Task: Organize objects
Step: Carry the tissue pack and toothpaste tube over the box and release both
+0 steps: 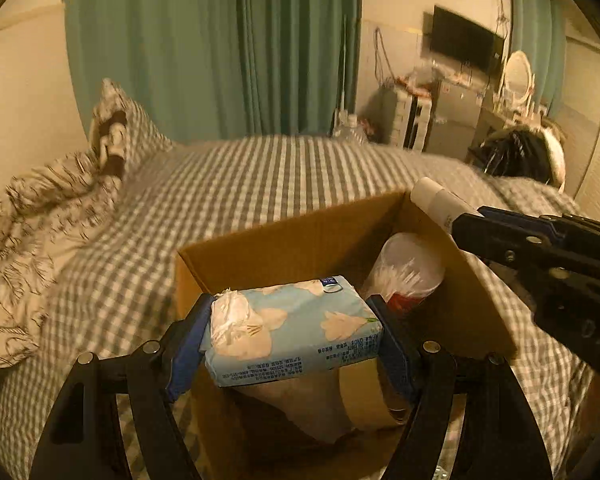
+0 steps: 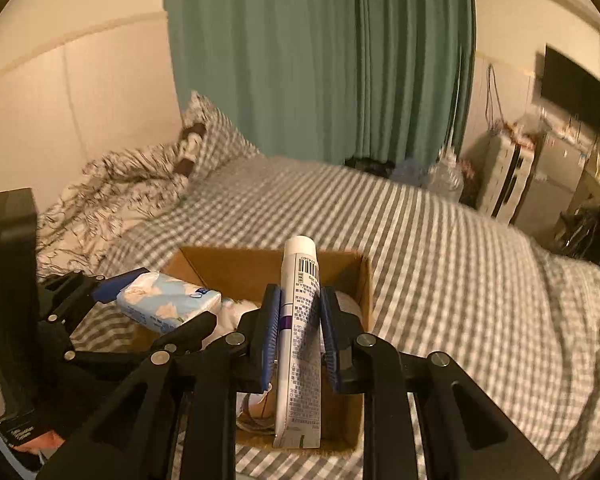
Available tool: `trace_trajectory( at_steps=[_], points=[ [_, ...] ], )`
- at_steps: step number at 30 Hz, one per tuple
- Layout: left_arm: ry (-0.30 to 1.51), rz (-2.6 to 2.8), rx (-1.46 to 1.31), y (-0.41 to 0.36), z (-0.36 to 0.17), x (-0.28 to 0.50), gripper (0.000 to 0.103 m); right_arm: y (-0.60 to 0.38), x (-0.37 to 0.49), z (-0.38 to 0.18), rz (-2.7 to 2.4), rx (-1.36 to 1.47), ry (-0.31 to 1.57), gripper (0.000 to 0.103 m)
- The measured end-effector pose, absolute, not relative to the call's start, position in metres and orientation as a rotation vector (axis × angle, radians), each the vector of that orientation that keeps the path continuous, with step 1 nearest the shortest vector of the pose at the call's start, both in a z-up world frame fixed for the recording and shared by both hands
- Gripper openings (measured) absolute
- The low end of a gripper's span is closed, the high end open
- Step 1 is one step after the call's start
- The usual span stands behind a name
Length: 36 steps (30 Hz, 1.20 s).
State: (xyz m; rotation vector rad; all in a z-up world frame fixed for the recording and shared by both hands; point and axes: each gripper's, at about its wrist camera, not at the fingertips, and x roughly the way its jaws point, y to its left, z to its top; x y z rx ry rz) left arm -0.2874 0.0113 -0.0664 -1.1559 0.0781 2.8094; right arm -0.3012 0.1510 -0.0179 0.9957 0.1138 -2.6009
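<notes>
My left gripper [image 1: 290,334] is shut on a light blue tissue pack [image 1: 296,330] and holds it above the open cardboard box [image 1: 284,236] on the bed. It also shows in the right wrist view [image 2: 168,300]. My right gripper [image 2: 300,320] is shut on a white tube [image 2: 300,332], cap pointing away, over the same box [image 2: 260,266]. The tube's cap shows in the left wrist view [image 1: 436,196], above the box's right wall. Inside the box lies a clear tub of cotton swabs [image 1: 406,270] and a roll of brown tape [image 1: 360,396].
The box sits on a grey checked bedsheet [image 2: 440,260]. A patterned quilt [image 1: 28,232] and a pillow [image 1: 128,128] lie at the left. Green curtains [image 2: 320,60] hang behind. A wall TV [image 1: 464,42], shelves and a mirror [image 1: 516,76] stand at the far right.
</notes>
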Motion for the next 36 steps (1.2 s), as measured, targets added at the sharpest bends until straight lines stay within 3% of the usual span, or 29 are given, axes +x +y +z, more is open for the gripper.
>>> trace_trajectory(
  at_steps=[12,14,15,16,18,36],
  points=[
    [-0.001,2.727,-1.183,0.013,-0.088,-0.297,0.081,0.157,-0.327,-0.046,-2.581,1.021,-0.011,0.02],
    [0.023,2.731,-1.166,0.016,-0.084,-0.294,0.089,0.158,-0.325,-0.043,-2.576,1.019,-0.012,0.02],
    [0.045,2.739,-1.155,0.018,-0.082,-0.291,0.093,0.158,-0.322,-0.04,-2.578,1.018,-0.011,0.024],
    [0.07,2.753,-1.139,0.021,-0.079,-0.287,0.099,0.159,-0.319,-0.038,-2.584,1.016,-0.011,0.035],
    [0.103,2.774,-1.111,0.024,-0.072,-0.28,0.102,0.164,-0.31,-0.03,-2.6,1.002,-0.03,0.055],
    [0.016,2.871,-0.946,0.02,0.024,-0.176,0.103,0.197,-0.187,0.082,-2.729,0.788,-0.007,0.067]
  ],
)
